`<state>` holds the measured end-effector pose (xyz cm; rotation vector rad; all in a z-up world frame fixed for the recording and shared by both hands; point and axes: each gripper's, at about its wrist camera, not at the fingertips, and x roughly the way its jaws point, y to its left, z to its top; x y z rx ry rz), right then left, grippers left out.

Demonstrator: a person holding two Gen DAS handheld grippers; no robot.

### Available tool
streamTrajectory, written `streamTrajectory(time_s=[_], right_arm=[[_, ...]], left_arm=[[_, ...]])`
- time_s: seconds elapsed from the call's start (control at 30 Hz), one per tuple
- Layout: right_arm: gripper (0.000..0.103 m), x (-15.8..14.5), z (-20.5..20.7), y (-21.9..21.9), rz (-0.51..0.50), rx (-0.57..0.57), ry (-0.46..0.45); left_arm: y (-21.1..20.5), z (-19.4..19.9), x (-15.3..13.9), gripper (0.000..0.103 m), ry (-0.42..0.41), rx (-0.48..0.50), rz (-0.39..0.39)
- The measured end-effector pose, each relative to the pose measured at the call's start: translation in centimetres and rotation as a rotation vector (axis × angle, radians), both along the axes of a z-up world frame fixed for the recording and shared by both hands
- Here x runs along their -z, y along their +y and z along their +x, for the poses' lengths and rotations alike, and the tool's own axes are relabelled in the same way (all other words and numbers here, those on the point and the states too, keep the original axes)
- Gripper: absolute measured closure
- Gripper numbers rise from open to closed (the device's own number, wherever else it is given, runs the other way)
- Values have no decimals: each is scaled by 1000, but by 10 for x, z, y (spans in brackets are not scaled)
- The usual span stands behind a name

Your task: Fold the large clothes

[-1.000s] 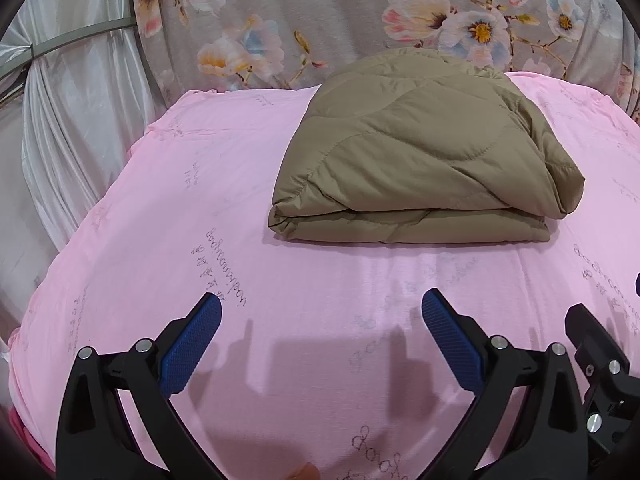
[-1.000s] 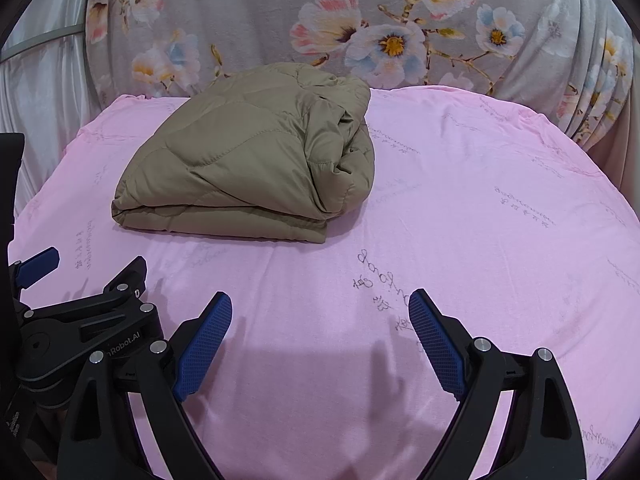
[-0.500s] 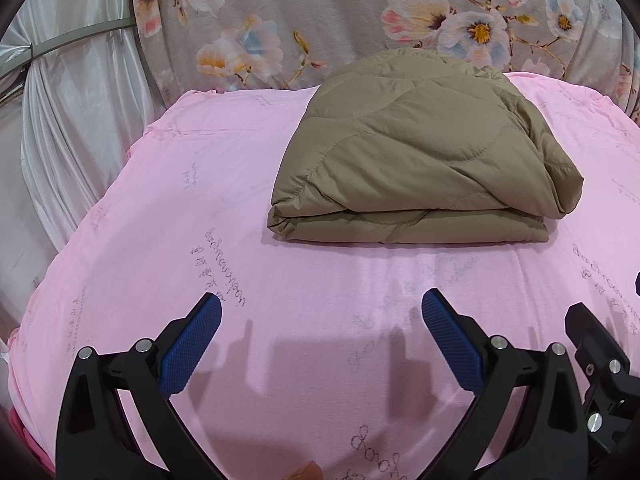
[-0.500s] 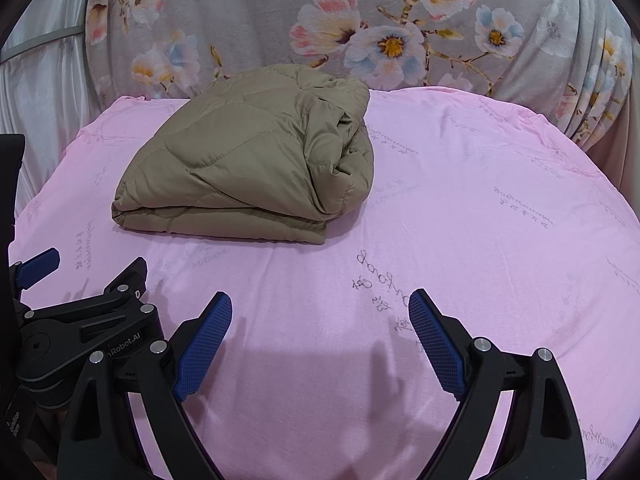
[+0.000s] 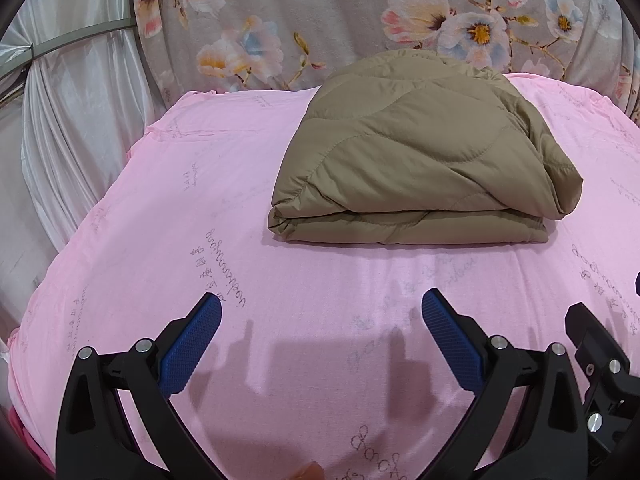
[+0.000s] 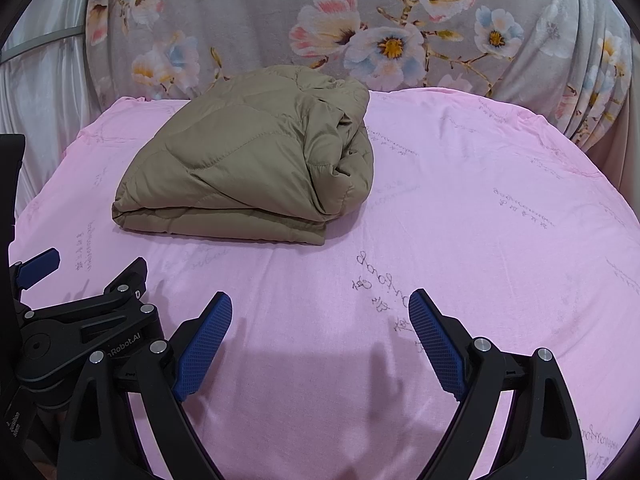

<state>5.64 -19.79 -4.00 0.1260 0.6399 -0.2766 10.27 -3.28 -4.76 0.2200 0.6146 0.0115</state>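
Note:
A khaki quilted jacket [image 5: 416,152] lies folded into a thick rectangular bundle on the pink sheet [image 5: 160,240], toward the far side. It also shows in the right wrist view [image 6: 256,168], left of centre. My left gripper [image 5: 320,308] is open and empty, held above the sheet well short of the jacket's near edge. My right gripper [image 6: 320,304] is open and empty, to the right of the left one and in front of the jacket's right end. The left gripper's body [image 6: 80,328] shows at the lower left of the right wrist view.
A grey floral cloth [image 5: 360,20] hangs behind the bed and also shows in the right wrist view [image 6: 400,32]. White curtains [image 5: 68,120] hang at the left. The pink sheet's left edge [image 5: 24,320] drops off beside the curtain.

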Motion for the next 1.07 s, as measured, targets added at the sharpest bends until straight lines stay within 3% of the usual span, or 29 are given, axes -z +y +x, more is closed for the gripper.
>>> streamTrajectory(time_s=[0.27,1.07], right_arm=[[15,-3,-1,1,-4,7,-1],[15,-4,-1,0,-3,13,-1]], left_arm=[[-1,2,1,5,22,17,-12],[-2,-3,-2,6,-11,-10,16]])
